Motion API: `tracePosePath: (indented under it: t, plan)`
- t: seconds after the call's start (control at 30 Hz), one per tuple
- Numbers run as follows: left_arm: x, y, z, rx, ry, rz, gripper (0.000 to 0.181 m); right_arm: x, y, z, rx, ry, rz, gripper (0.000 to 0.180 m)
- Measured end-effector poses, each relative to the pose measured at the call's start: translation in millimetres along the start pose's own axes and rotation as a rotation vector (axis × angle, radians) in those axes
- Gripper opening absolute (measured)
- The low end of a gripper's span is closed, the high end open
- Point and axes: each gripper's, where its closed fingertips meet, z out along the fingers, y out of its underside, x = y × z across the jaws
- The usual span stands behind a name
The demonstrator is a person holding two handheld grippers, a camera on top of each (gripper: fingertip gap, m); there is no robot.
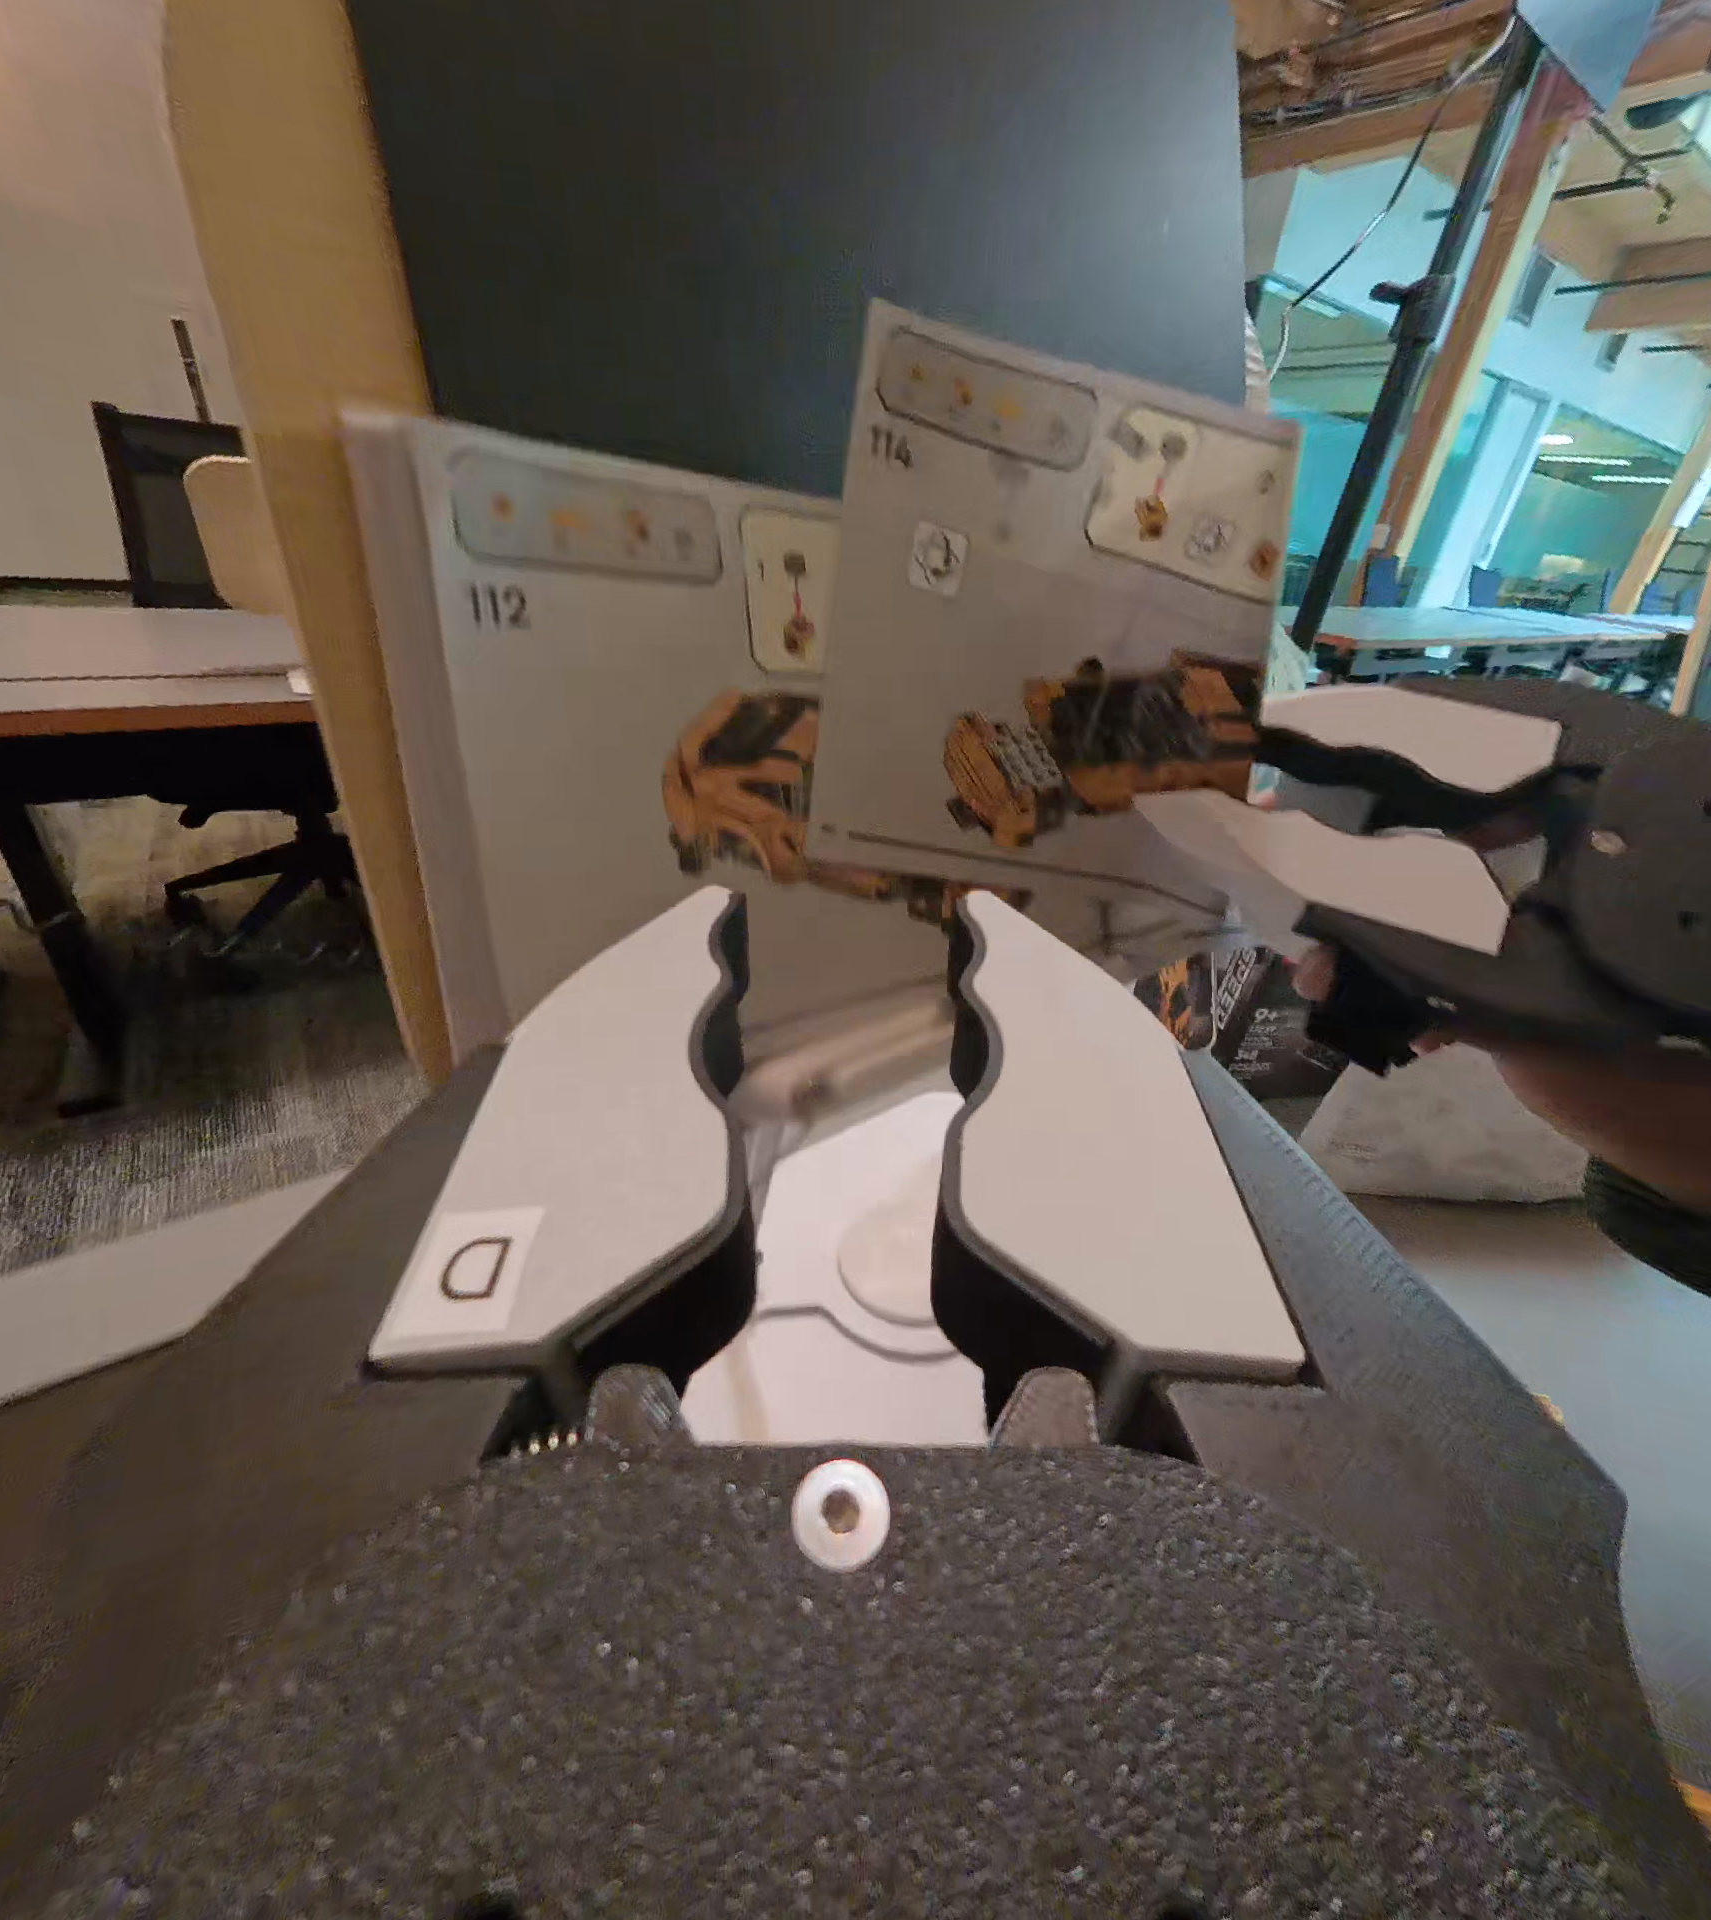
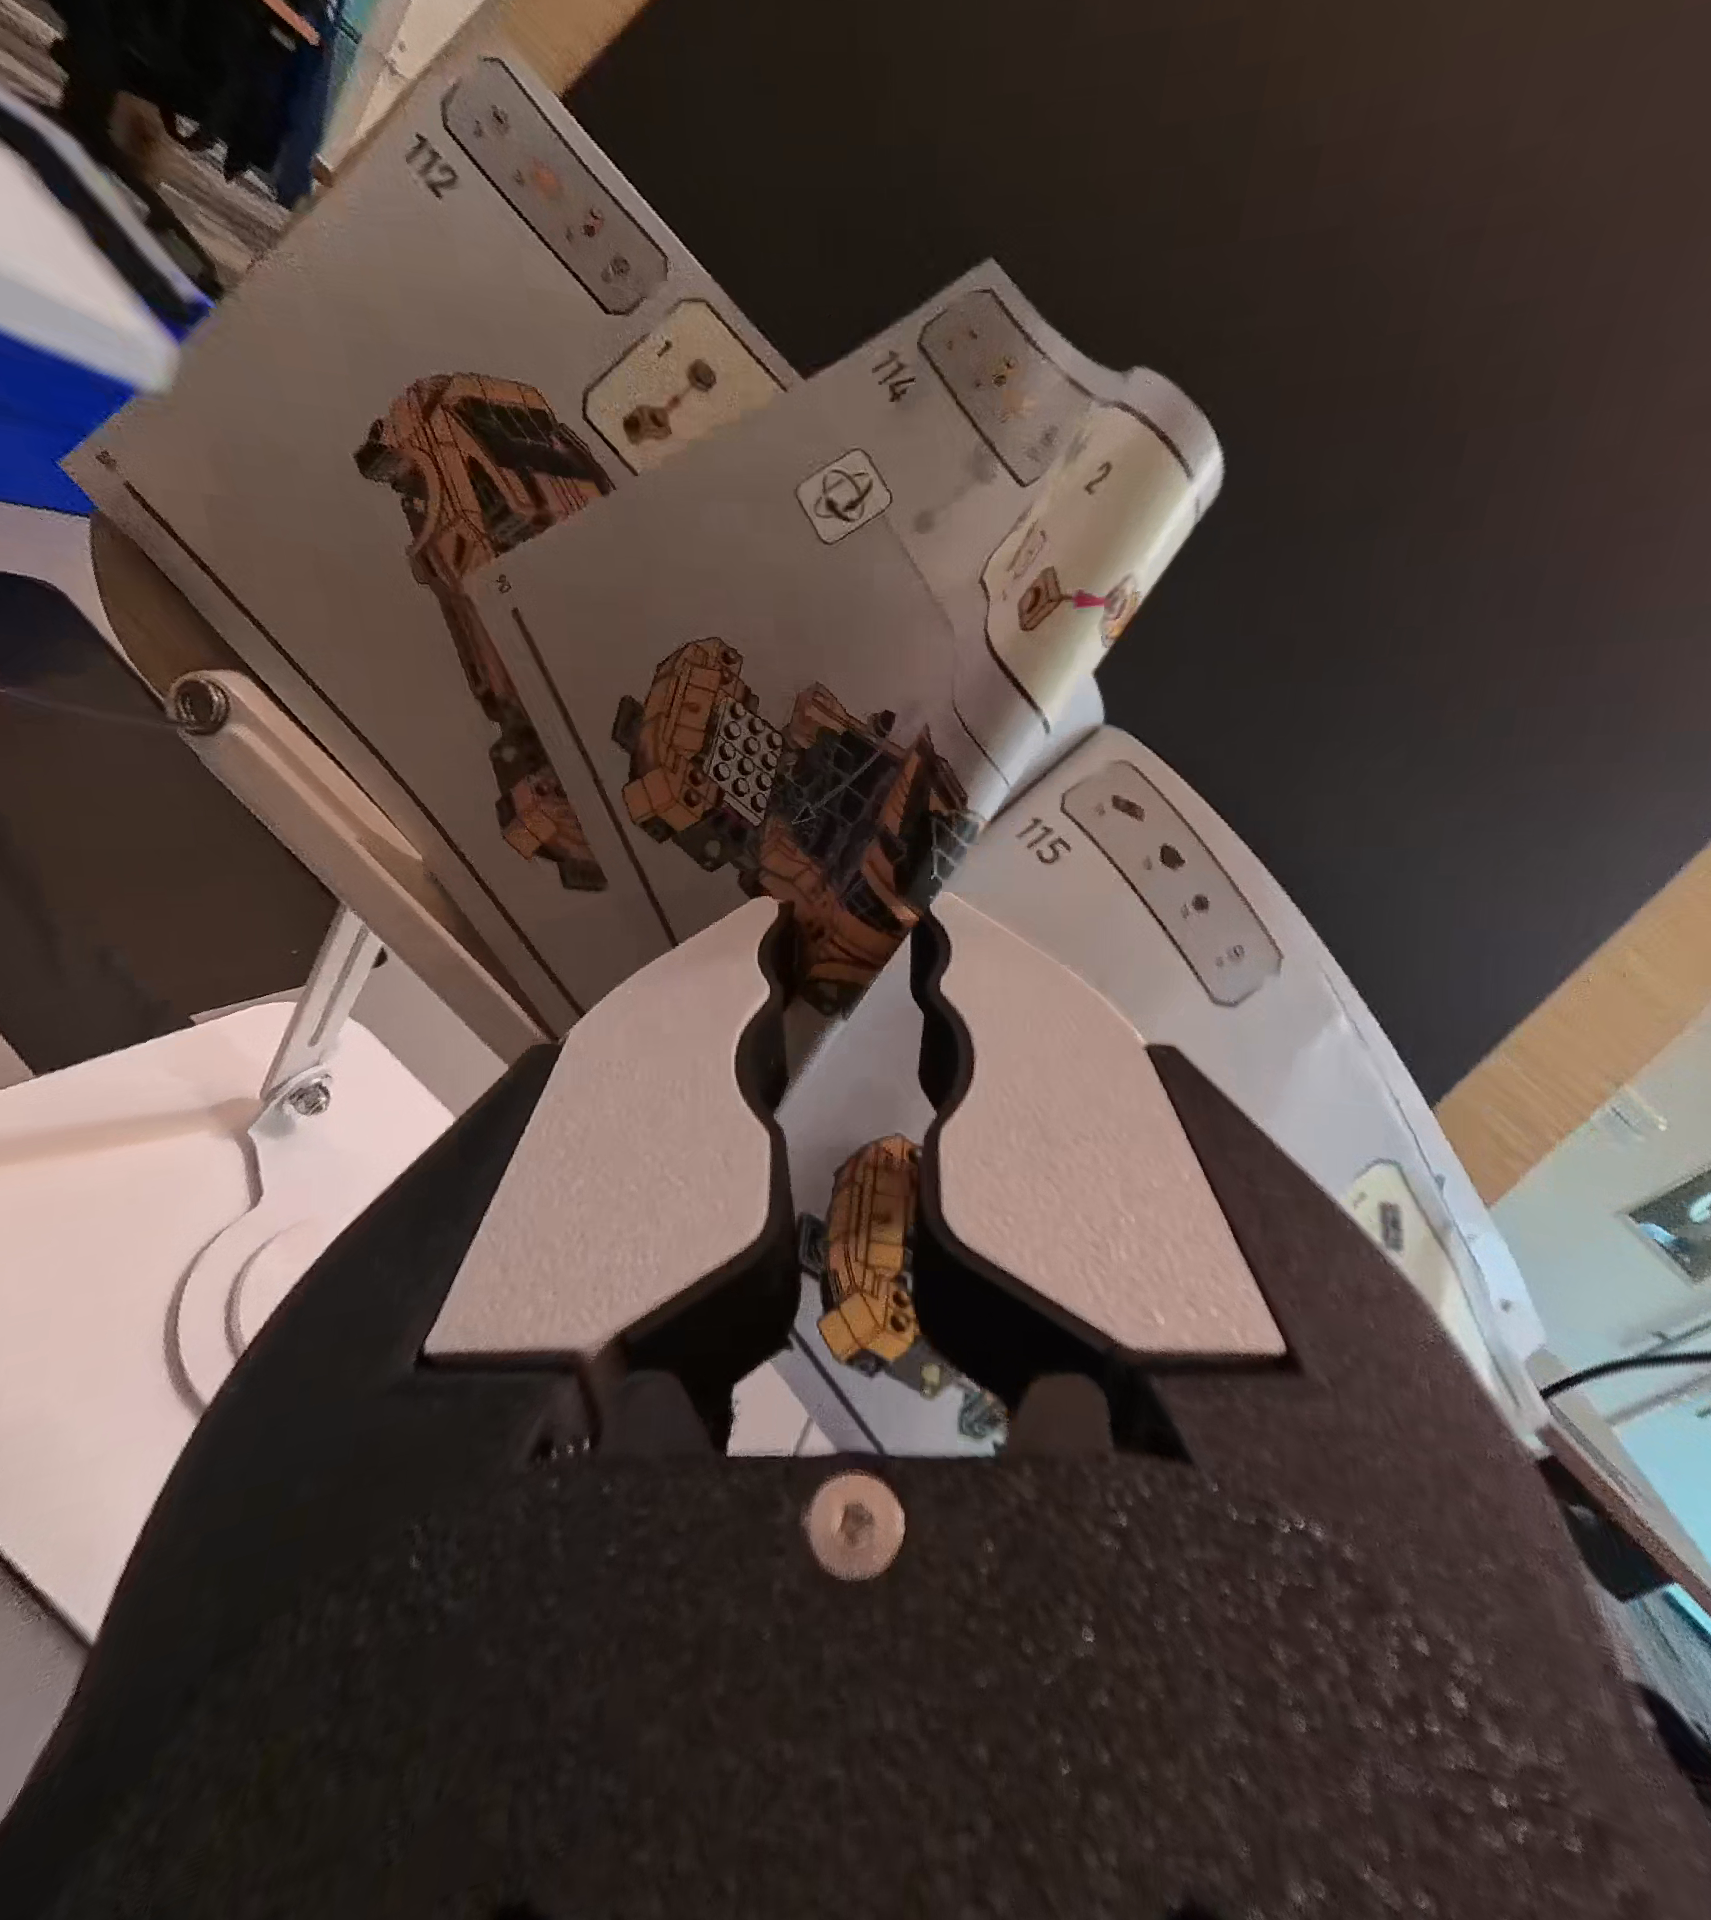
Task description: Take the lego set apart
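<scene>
Grey booklet page (image 1: 1027, 623) between right claw (image 1: 1215, 774) fingers; left claw (image 1: 846, 914) empty.

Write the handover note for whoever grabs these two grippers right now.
Left gripper: open, empty, facing the grey instruction booklet propped upright on its white metal stand.
Right gripper: jaws around the edge of a half-turned booklet page; whether they pinch it is unclear.
Lego model: not in view, only a printed box behind.
Done: nothing visible.
Left: finish the page turn, then dismantle.
</scene>
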Motion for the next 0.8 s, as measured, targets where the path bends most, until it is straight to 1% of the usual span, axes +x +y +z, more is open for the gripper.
tracePosePath:
  t: [0.1, 0.2, 0.33, 0.43, 0.5, 0.57, 0.63, 0.73, 0.8]
  plan:
    - [-1, -9, 22, -0.037, 0.054, 0.039, 0.037, 2, 3, -4, -0.008, -0.011, 0.007, 0.021]
    - [5, -2, 40, -0.106, 0.093, 0.064, 0.037, 5, 6, -7, -0.019, -0.016, 0.022, 0.022]
    - [16, 10, 51, -0.133, 0.123, 0.072, 0.036, 13, 10, -14, -0.023, -0.015, 0.073, 0.026]
    - [22, 14, 54, -0.133, 0.134, 0.079, 0.036, 29, 16, -20, -0.034, 0.017, 0.14, 0.03]
    - [23, 16, 54, -0.135, 0.123, 0.093, 0.036, 45, 22, -25, -0.039, 0.056, 0.22, 0.034]
    - [18, 19, 54, -0.154, 0.076, 0.127, 0.034, 65, 33, -32, -0.057, 0.117, 0.318, 0.041]
    - [16, 21, 53, -0.162, 0.053, 0.152, 0.033, 94, 46, -44, -0.068, 0.23, 0.443, 0.039]
    - [14, 23, 53, -0.174, 0.03, 0.158, 0.032, 135, 58, -74, -0.001, 0.351, 0.671, 0.041]
    - [13, 23, 53, -0.178, 0.019, 0.162, 0.031, 154, 50, -98, 0.087, 0.399, 0.743, 0.042]
